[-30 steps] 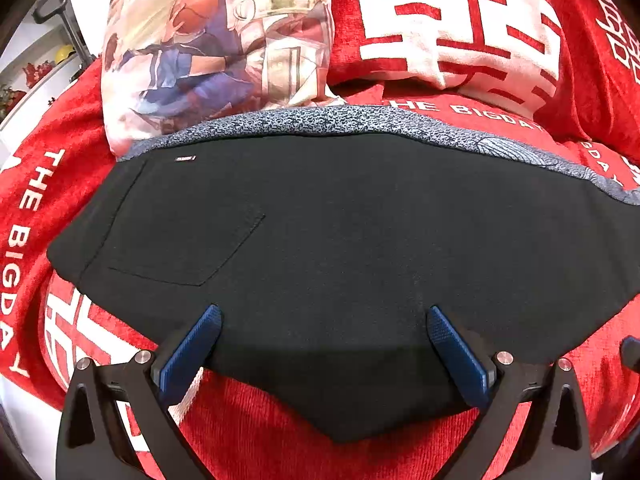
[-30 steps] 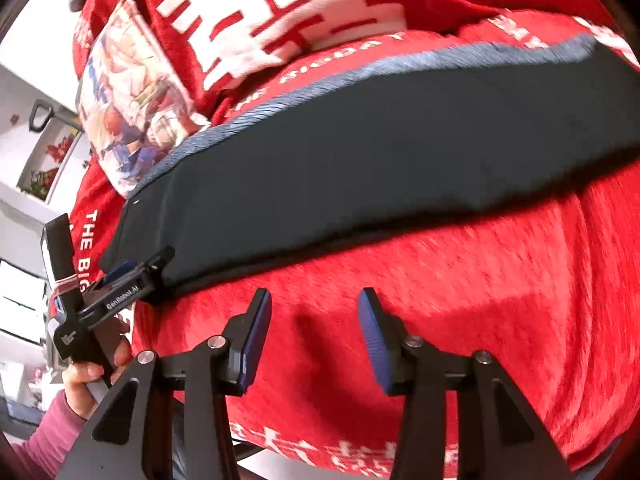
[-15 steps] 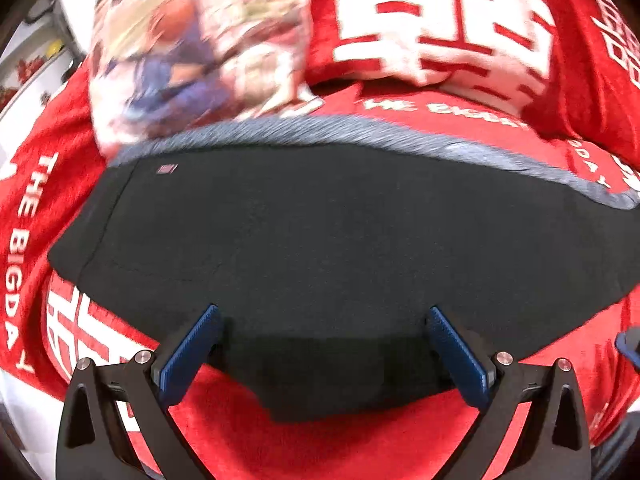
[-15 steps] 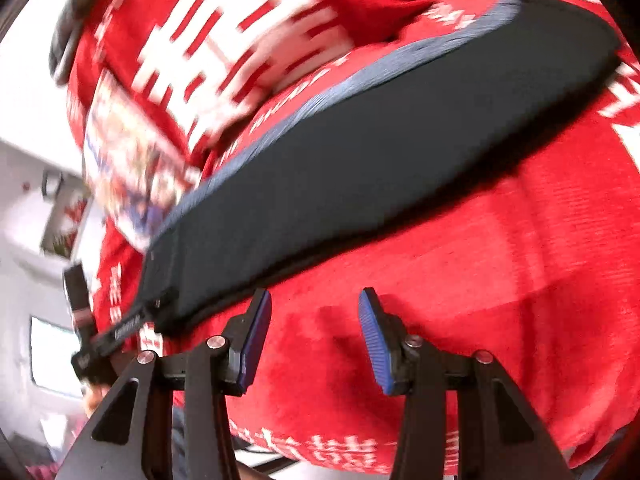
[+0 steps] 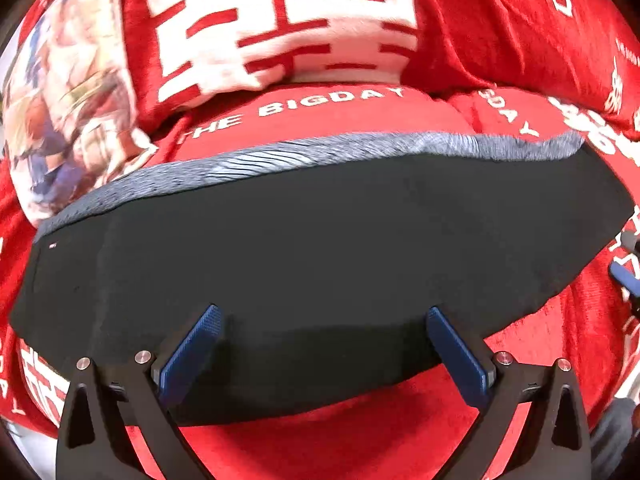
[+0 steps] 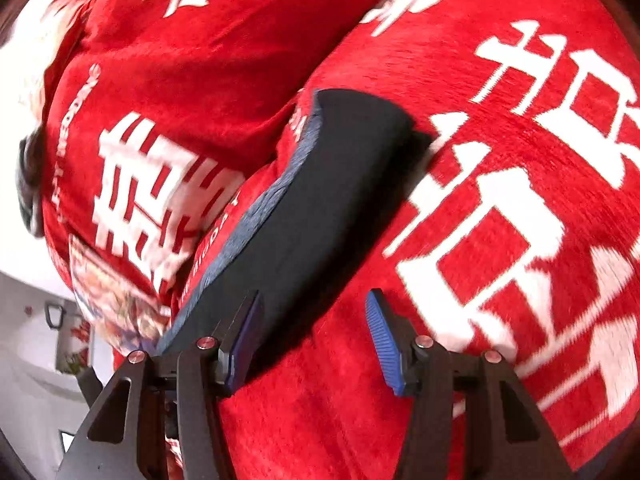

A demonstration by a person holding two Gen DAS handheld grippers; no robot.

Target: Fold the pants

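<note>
Black pants point(image 5: 320, 248) are lying across the red blanket point(image 5: 360, 436), both the left gripper point(image 5: 324, 344) and right gripper point(image 6: 312, 332) hovering with jaws apart near their near edge.

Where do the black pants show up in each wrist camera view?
Left wrist: black pants span the middle, near edge between the open fingers.
Right wrist: a diagonal band, lower left to upper centre.
Shared landmark: the grey strip along their far edge.

The pants point(image 5: 320, 256) are soft, dull black cloth with a grey woven edge. The red cover point(image 6: 460, 240) looks fuzzy like velvet. The gripper pads point(image 5: 192, 350) are ridged blue rubber.
</note>
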